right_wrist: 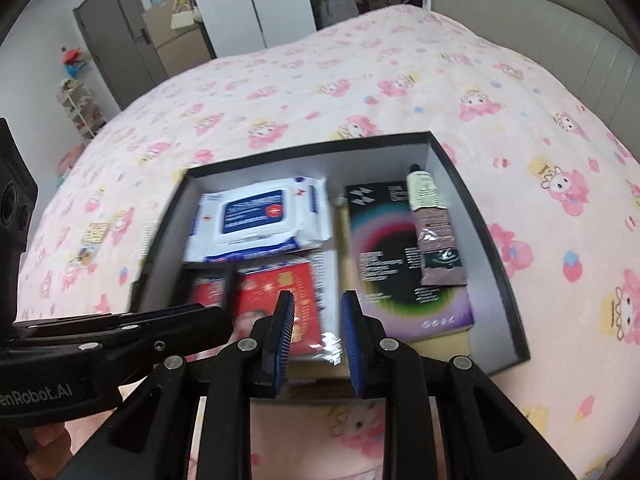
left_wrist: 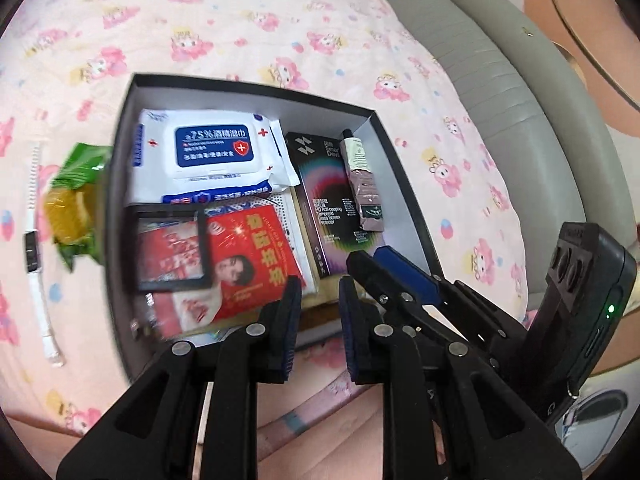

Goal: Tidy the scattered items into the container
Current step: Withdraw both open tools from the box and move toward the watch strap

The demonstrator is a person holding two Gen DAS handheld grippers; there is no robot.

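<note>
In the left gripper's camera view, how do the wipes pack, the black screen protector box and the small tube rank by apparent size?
1. wipes pack
2. screen protector box, close behind it
3. tube, clearly smallest

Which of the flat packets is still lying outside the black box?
The green and yellow plastic packet: it lies on the pink bedspread beside the black cardboard box, while the white wipes pack and red packet lie inside.

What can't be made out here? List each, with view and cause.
- Green packet: left wrist view, motion-blurred, partly behind the box wall.
- Red packet lower edge: right wrist view, covered by the right tool.
- Tube label: right wrist view, too small and blurred.
</note>
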